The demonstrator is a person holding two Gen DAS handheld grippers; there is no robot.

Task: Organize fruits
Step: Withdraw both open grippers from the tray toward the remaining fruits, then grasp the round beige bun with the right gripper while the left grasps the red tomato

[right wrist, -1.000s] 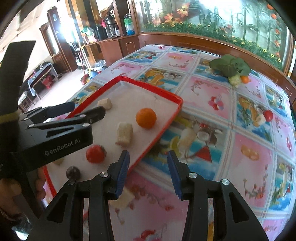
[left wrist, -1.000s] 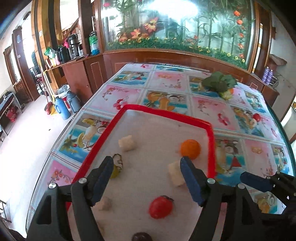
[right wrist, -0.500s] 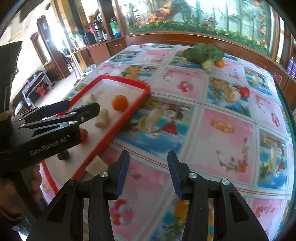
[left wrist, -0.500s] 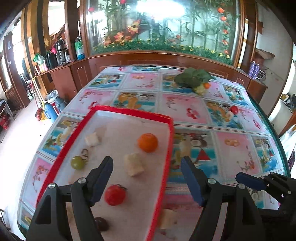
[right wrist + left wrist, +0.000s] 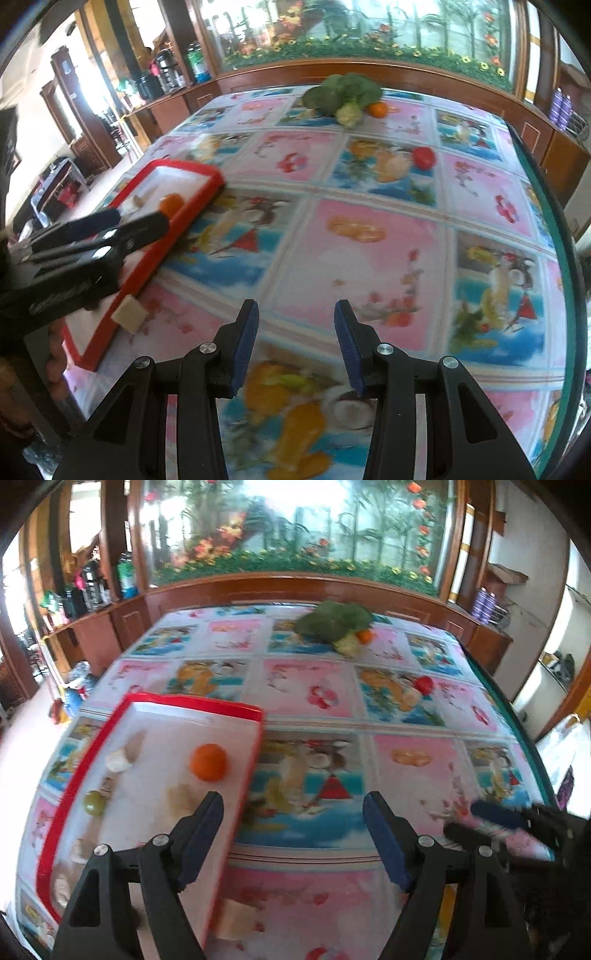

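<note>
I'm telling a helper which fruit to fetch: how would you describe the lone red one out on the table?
Start at the red-rimmed tray, then look across the picture-print tablecloth towards the green leafy vegetable. Between them lies the small red fruit, alone on the cloth; the nearby orange touches the greens.

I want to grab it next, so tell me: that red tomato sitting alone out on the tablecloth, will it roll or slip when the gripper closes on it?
The red tomato looks round and glossy, so it would probably roll if nudged off-centre. The tablecloth looks smooth and flat, offering little to stop it. Its skin seems slick, so the pads may slide unless they close squarely across its middle.
</note>
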